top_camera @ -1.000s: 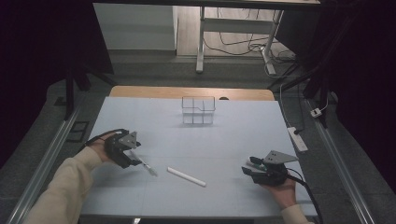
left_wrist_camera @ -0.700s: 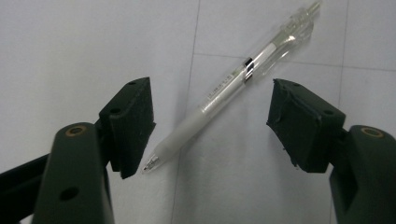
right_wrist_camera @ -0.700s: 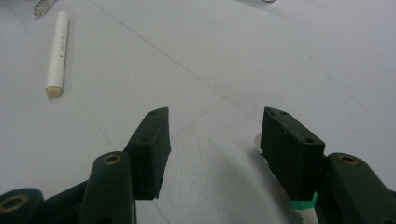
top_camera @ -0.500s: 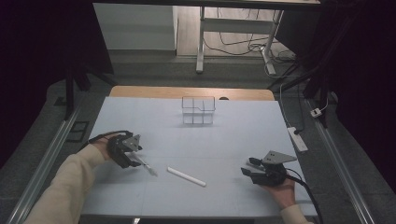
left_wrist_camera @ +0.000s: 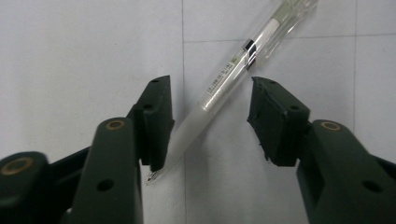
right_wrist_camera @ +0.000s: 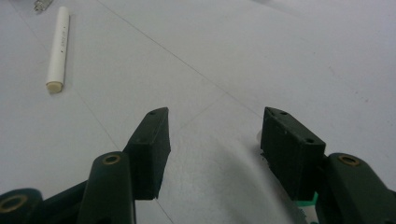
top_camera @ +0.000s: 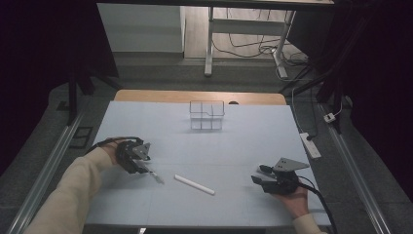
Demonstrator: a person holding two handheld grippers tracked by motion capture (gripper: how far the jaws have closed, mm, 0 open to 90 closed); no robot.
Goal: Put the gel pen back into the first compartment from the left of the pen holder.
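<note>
Left gripper (left_wrist_camera: 208,123) jaws just closing around pen (left_wrist_camera: 224,79), lower left, not clamped yet. Right gripper (right_wrist_camera: 212,144) jaws wide, empty. Cap (top_camera: 194,185) untouched, mid-surface.

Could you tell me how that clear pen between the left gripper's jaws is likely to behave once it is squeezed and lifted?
The pen looks like a thin, rigid plastic tube, so it should stay stiff and feel light. Its round, smooth barrel may roll or slip on the table. The left gripper has just been closing, with the pen slanted across the gap, so it may swivel as the pads meet it.
</note>
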